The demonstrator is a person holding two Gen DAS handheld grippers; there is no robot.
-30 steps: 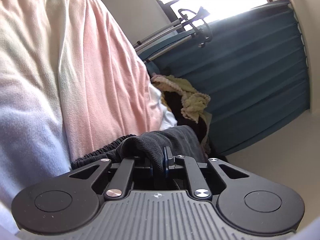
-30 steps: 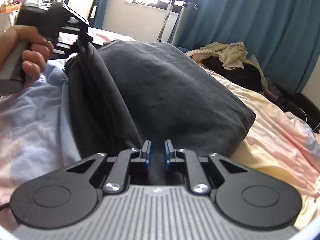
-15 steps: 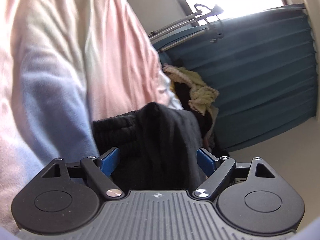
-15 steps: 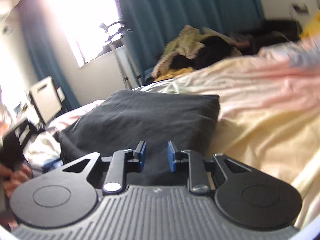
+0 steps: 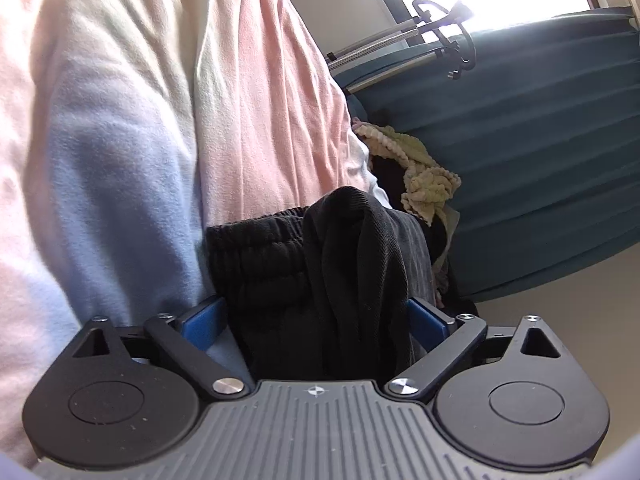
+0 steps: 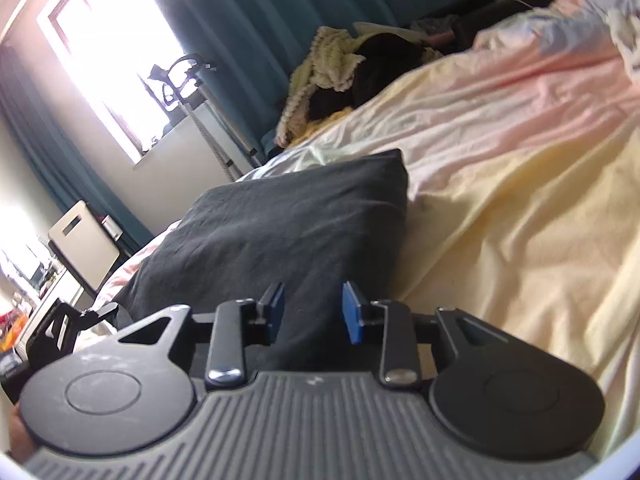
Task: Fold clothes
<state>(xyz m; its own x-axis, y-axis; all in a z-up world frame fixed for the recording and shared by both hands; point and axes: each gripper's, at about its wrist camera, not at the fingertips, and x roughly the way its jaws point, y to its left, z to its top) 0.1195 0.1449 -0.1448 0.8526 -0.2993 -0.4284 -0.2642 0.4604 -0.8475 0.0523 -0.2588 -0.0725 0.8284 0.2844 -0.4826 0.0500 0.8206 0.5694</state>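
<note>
A dark grey folded garment [image 6: 280, 232] lies on the bed. In the left wrist view its black elastic waistband end [image 5: 320, 272] bunches up between my fingers. My left gripper [image 5: 316, 320] is wide open, blue pads on either side of the cloth without pinching it. My right gripper [image 6: 312, 312] is partly open at the garment's near edge, with cloth between the pads but no grip. The left gripper [image 6: 68, 324] shows at the far left of the right wrist view.
The bed is covered with a pastel pink, yellow and blue sheet [image 6: 520, 152]. A pile of cream and black clothes [image 6: 344, 60] lies at the far edge by teal curtains [image 5: 540, 140]. A metal stand [image 6: 200, 92] rises near the window. A white chair [image 6: 84, 240] is left.
Both grippers have opened and let go of the dark garment. The left one went from shut to wide open. The right wrist view has swung and tilted toward the garment's other side.
</note>
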